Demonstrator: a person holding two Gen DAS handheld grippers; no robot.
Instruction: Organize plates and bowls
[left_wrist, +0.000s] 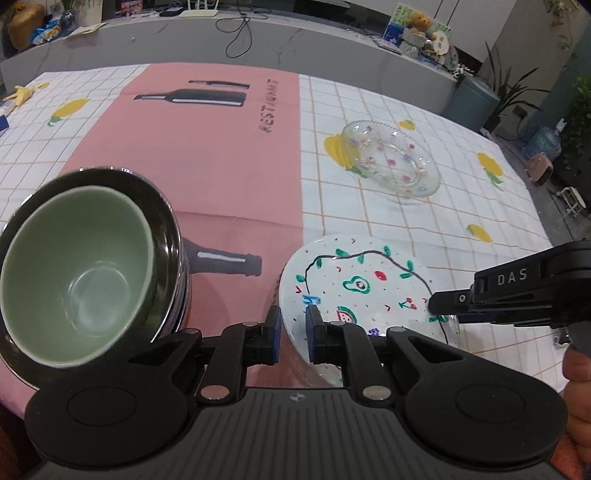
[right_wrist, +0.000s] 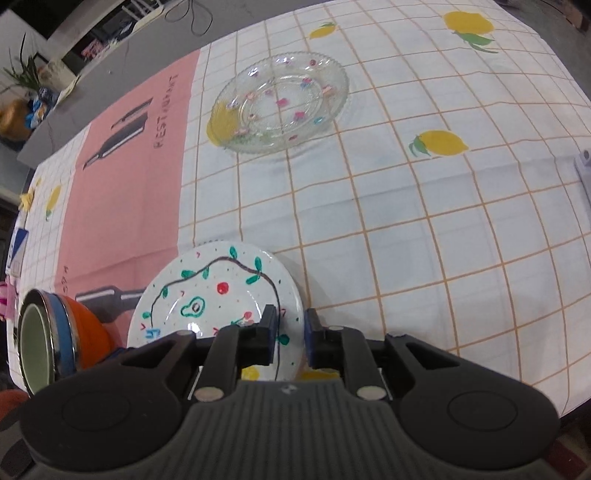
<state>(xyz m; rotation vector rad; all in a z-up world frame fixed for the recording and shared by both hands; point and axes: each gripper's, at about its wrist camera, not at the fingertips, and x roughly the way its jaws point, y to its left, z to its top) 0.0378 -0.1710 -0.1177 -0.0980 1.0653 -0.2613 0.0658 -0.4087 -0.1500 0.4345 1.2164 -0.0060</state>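
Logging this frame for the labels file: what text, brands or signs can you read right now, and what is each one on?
"RESTAURANT": dark print on the pink panel of the tablecloth, letters partly worn.
"DAS": on the black body of the right hand-held gripper.
Blue marks on the painted plate, near its rim: letter-like, not readable.
A small emblem on each hand-held gripper's ribbed housing: no words.
Packets and pictures on the far counter: too small and blurred to read.
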